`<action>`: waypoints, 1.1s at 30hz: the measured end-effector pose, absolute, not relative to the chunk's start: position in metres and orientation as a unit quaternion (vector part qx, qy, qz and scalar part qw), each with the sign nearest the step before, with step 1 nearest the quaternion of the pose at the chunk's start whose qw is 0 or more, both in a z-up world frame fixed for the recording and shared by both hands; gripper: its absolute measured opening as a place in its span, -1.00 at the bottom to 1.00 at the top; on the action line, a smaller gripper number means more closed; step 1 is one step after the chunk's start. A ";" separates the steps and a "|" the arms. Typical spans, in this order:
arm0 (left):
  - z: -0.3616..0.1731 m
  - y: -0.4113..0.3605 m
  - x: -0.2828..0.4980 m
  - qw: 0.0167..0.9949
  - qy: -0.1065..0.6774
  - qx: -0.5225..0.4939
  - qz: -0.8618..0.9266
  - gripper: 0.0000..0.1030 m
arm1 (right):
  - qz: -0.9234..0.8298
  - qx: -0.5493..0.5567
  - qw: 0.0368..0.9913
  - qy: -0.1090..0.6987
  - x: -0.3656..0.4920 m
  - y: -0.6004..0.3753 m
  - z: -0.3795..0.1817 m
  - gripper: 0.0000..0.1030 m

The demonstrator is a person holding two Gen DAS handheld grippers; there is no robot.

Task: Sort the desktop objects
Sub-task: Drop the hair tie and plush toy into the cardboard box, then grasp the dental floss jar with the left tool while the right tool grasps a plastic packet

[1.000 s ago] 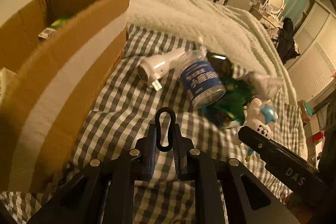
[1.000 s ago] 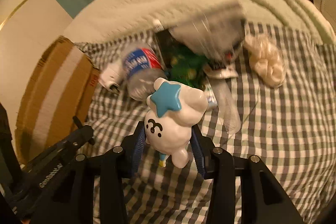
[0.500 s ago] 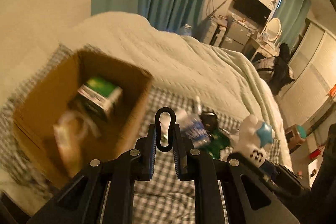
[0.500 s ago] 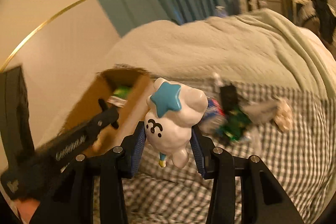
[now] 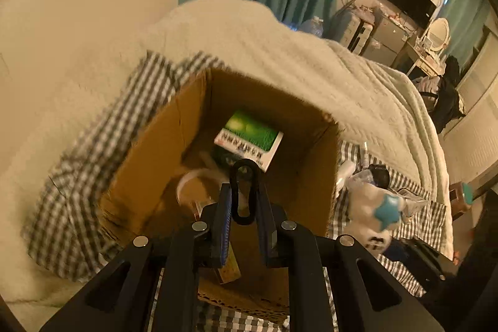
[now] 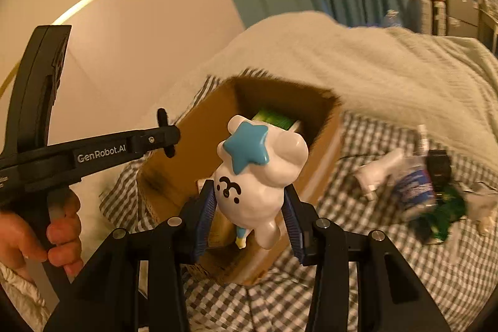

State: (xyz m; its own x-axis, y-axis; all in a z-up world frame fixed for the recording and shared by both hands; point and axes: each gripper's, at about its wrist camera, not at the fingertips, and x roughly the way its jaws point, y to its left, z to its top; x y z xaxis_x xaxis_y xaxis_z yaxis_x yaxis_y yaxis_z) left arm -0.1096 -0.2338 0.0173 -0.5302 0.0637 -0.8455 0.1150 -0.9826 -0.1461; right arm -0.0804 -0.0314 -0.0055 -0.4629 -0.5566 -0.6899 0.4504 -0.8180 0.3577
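Observation:
My left gripper [image 5: 244, 201] is shut on a black carabiner clip [image 5: 244, 192] and hangs over the open cardboard box [image 5: 155, 151]. Inside the box lie a green and white carton [image 5: 249, 136] and a clear tape roll [image 5: 193, 185]. In the right wrist view my right gripper [image 6: 249, 207] is shut on a white toy figure with a blue star [image 6: 258, 176], above the box's [image 6: 199, 139] near right corner. That toy [image 5: 376, 213] also shows at the lower right of the left wrist view. A hand holds the left gripper [image 6: 169, 139] just left of the box.
The box stands on a grey checked cloth [image 6: 404, 269] over a bed, with a thick white blanket [image 6: 373, 67] behind it. Right of the box lie a white handheld device [image 6: 379, 170], a blue-labelled bottle [image 6: 411, 189], a small black item [image 6: 439, 164] and a green packet [image 6: 445, 207].
Both grippers have risen and swung left, from the pile of items on the cloth to above the cardboard box, each keeping its load. The right gripper has rolled.

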 end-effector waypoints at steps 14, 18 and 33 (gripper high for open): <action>0.011 -0.266 -0.121 0.068 0.159 0.486 -0.857 0.79 | -0.862 0.415 0.286 -0.047 -0.092 -0.034 -0.028 0.38; 0.021 -0.253 -0.117 0.065 0.165 0.473 -0.863 0.79 | -0.871 0.413 0.260 -0.055 -0.088 -0.011 -0.021 0.39; 0.056 -0.107 -0.089 0.010 0.096 0.432 -0.897 0.80 | -0.917 0.370 0.130 -0.073 -0.041 0.130 0.028 0.45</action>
